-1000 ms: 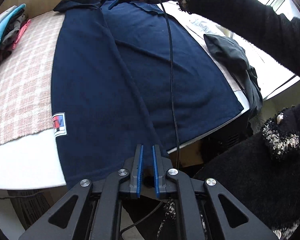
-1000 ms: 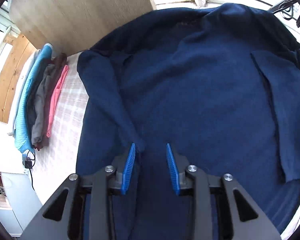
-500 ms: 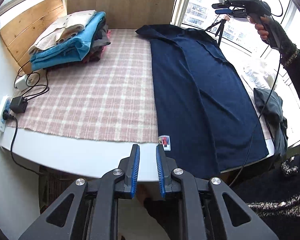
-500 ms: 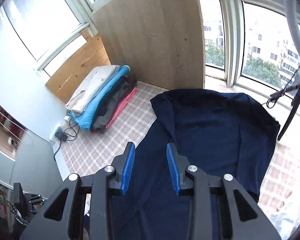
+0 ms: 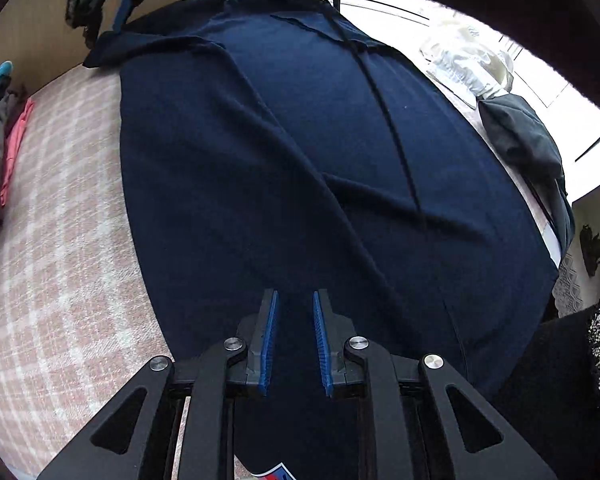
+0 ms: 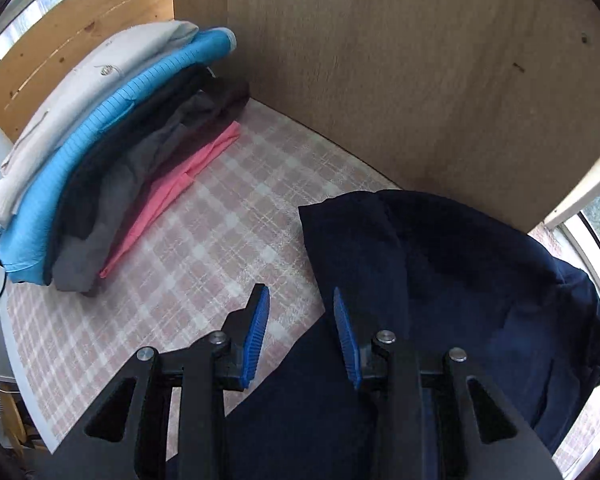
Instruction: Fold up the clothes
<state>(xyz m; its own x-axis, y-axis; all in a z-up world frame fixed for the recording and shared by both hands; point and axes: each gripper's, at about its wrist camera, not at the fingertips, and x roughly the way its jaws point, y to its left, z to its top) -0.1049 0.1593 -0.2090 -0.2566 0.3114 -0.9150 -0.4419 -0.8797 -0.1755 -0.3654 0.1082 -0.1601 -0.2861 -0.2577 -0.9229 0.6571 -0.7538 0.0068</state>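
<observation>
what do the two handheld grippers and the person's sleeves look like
Both the left gripper and right gripper have black angular frames with triangular cutouts, silver round bolts and ribbed blue pads on the inner finger faces. A thin black cable trails over the navy garment. The sleeve is fuzzy black knit, cuff speckled white.

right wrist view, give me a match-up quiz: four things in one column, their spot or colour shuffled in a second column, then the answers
Things
1. cream garment
2. pink garment
3. navy shirt
4. wooden board

Descriptions
A. lowest layer of the folded stack
B. stands upright behind the checked cloth
C. top layer of the folded stack
D. spread out on the checked cloth, right of the stack

Pairs: 1-C, 2-A, 3-D, 4-B
</observation>
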